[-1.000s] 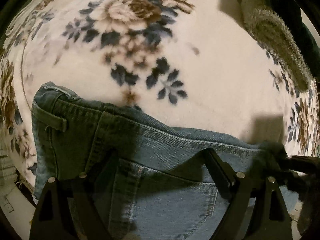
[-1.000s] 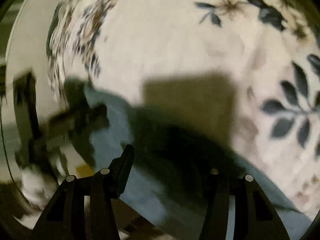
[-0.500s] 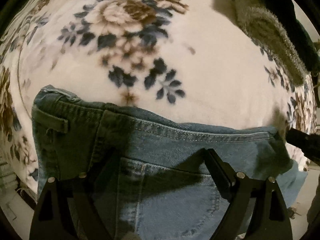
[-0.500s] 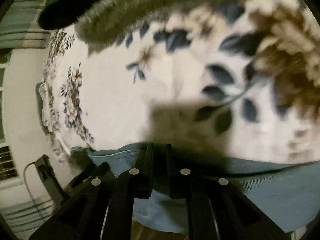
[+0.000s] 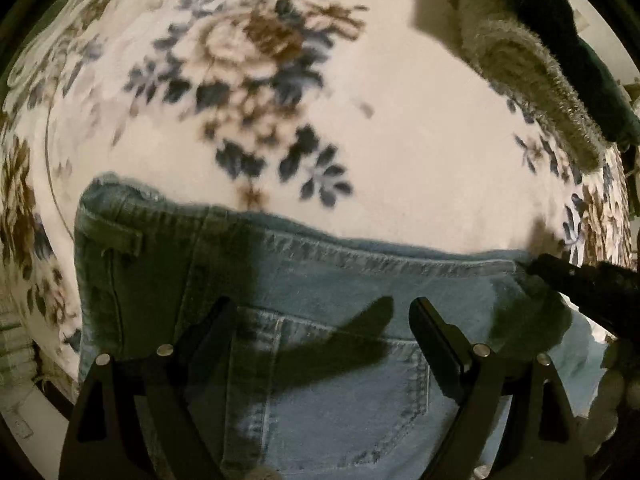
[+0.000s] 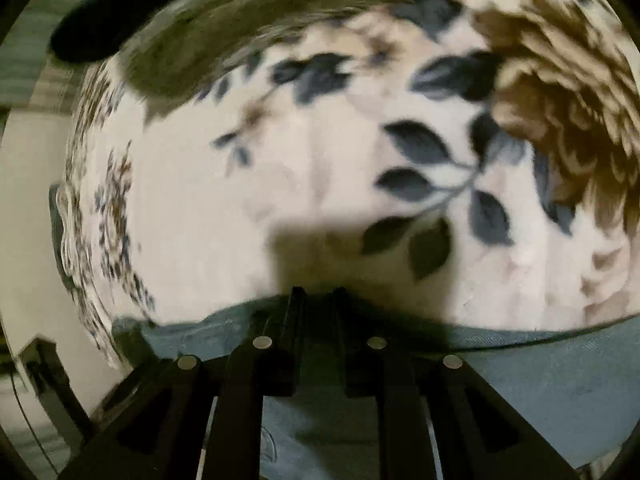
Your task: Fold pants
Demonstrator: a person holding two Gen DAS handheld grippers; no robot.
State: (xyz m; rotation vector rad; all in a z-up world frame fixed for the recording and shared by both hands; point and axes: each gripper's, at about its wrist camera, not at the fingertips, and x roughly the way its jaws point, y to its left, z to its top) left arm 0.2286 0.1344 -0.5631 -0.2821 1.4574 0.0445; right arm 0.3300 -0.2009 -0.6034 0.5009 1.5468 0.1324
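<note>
Our right gripper (image 6: 316,294) pinches the jeans' (image 5: 340,360) far edge, jaws clenched; our left gripper (image 5: 320,312) hangs released over the pocket. Pulling one-sided, we could drag the denim crooked across the floral blanket (image 5: 400,140).

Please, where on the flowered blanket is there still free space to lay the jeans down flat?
The widest free patch of the blanket lies beyond the jeans, between their waistband and the furry grey cloth at the far right. It is crowded near the right tongs, which pinch the jeans' edge, and near the open left tongs.
</note>
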